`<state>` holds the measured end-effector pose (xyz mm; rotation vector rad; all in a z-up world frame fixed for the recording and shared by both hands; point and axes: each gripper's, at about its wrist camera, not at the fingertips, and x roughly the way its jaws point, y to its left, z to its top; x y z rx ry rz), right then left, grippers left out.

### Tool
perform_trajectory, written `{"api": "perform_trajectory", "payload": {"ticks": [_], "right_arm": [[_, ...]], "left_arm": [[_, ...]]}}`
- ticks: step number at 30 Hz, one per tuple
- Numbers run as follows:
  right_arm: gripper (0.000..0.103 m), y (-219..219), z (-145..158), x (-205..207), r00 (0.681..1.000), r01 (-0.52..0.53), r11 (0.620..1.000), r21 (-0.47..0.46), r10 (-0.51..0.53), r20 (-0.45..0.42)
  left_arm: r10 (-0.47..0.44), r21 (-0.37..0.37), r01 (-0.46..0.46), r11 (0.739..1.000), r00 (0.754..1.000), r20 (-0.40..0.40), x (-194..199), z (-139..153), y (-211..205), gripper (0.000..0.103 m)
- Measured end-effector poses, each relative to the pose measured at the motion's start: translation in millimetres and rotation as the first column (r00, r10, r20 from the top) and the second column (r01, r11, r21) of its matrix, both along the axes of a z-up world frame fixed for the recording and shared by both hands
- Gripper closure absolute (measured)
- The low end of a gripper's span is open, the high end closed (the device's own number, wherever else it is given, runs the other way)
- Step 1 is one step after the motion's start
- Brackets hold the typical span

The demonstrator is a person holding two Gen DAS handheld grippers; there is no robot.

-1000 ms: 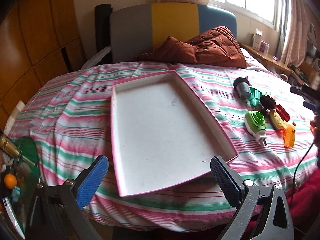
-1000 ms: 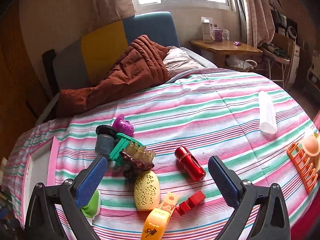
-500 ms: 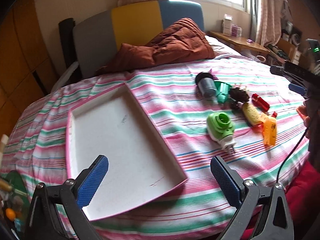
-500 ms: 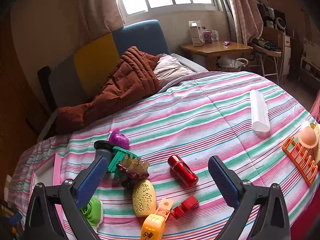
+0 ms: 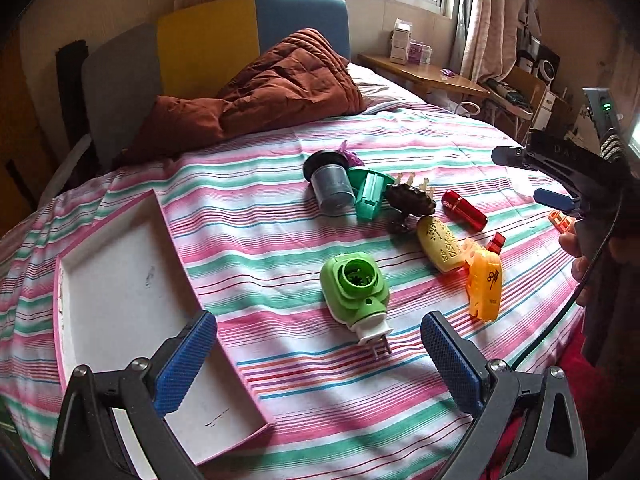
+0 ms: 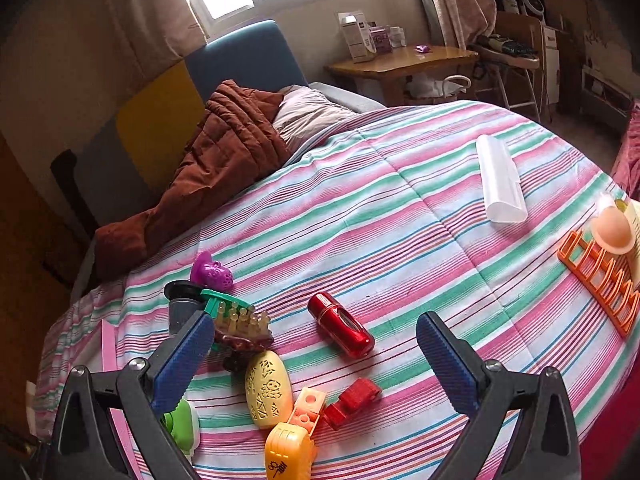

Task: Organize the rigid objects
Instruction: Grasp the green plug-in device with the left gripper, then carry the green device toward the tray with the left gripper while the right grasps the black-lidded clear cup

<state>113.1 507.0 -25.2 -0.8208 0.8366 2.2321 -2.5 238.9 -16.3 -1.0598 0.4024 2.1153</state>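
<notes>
From my left wrist camera, the green plastic plug-in device with a white pronged base (image 5: 355,295) lies on the striped pink, green and white bedspread (image 5: 256,216), prongs pointing toward me, just ahead of my left gripper (image 5: 318,360). That gripper is spread wide with nothing between its blue pads. At its 9 o'clock sits the shallow white rectangular tray with a pink rim (image 5: 120,288), its near corner under my left finger.

At 1 o'clock from the green device the other pieces cluster: a cream perforated oval shell (image 5: 438,244) touching an orange plastic punch-shaped toy (image 5: 485,284), a small red plastic block (image 5: 496,242) behind them, a glossy red metal cylinder (image 5: 464,210), a dark brown brush with pale bristles (image 5: 410,200), a teal plastic funnel-shaped piece (image 5: 370,192), and a grey cup with a black lid (image 5: 332,186) lying on its side. A purple piece shows behind the cup, too hidden to describe from here.

My right gripper (image 6: 314,362) is likewise released, hovering over the cluster with the red cylinder between its fingers in view. At 2 o'clock, well apart, lie a translucent white tube-shaped case (image 6: 500,180) and an orange plastic rack (image 6: 596,276). A rust-brown quilted blanket (image 5: 272,92) is heaped at 12 o'clock.
</notes>
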Motion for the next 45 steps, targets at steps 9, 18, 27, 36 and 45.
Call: {"api": "perform_trajectory", "payload": {"ticks": [9,18,27,36,45], "right_arm": [[0.000,1,-5,-2,1.000,0.000,1.000,-0.026,0.000,0.020],[0.000,3,-3,-1,1.000,0.000,1.000,-0.022,0.000,0.013],[0.011,17,-5,11,0.998,0.067,0.996,-0.058,-0.068,-0.017],[0.029,36,-24,22,0.990,0.117,0.971,-0.210,-0.130,-0.048],[0.039,8,-24,-11,0.994,-0.101,0.976,-0.191,0.093,-0.052]], "left_arm": [[-0.010,-0.036,0.013,0.999,0.996,0.085,-20,-26,38,0.009],[0.041,-0.128,-0.027,0.991,0.994,0.102,-45,-59,64,0.013],[0.010,-0.108,-0.002,0.994,0.997,0.076,-34,-74,59,0.050],[0.019,-0.051,-0.017,0.999,0.999,0.046,-15,-56,35,0.050],[0.034,0.021,-0.034,0.999,0.999,-0.008,5,-21,0,0.050]]}}
